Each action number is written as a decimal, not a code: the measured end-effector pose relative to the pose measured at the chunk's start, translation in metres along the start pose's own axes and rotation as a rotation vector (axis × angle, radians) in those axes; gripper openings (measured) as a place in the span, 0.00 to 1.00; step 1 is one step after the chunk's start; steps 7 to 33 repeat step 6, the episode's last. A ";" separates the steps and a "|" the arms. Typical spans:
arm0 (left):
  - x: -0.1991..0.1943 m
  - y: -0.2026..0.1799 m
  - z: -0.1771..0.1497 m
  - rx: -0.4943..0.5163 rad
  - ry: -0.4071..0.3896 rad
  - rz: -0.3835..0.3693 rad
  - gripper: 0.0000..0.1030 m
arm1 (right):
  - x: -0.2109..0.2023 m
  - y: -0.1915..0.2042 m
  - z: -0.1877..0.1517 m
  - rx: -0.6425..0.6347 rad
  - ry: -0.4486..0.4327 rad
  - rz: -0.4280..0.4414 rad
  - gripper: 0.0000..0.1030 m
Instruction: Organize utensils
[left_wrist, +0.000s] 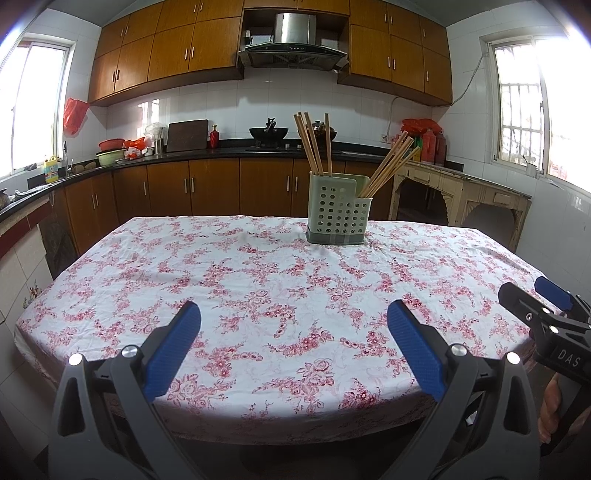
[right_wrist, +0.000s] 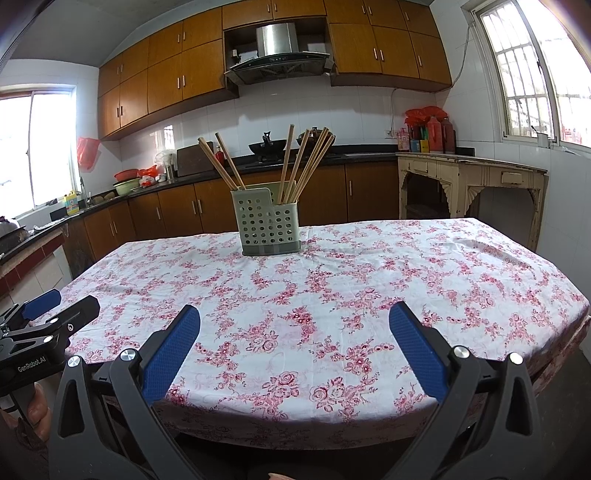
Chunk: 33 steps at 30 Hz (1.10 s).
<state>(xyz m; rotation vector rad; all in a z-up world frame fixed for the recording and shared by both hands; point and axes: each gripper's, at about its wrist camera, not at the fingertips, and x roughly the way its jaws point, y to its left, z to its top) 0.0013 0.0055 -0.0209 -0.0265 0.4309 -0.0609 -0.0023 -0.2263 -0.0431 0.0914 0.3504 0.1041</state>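
Perforated green plastic utensil holder (left_wrist: 338, 212) on floral-clothed desk (left_wrist: 258, 288), far side; wooden chopsticks (left_wrist: 312, 144) inside both compartments.

A white cotton-like cloth printed with pink roses (left_wrist: 229, 280) covers the table, matt and lightly creased. On it stands a pale green perforated plastic utensil holder (left_wrist: 338, 212), smooth with a dull sheen, holding plain light wooden chopsticks (left_wrist: 314, 144) with a bare, unvarnished look. The left gripper (left_wrist: 293, 314) has blue textured rubbery fingers (left_wrist: 175, 347) on matt grey plastic arms with shiny metal bolts; the right gripper (right_wrist: 294, 317) looks the same. Behind, glossy white wall tiles (right_wrist: 229, 122) and semi-gloss brown wooden cabinets (left_wrist: 177, 48).
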 end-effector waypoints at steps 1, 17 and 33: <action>0.000 0.000 0.000 0.000 0.000 0.000 0.96 | 0.001 0.000 0.001 0.000 0.001 0.000 0.98; 0.001 -0.001 0.000 -0.004 0.003 -0.003 0.96 | 0.001 -0.001 0.001 0.001 0.001 0.000 0.98; 0.001 -0.001 0.000 -0.004 0.003 -0.003 0.96 | 0.001 -0.001 0.001 0.001 0.001 0.000 0.98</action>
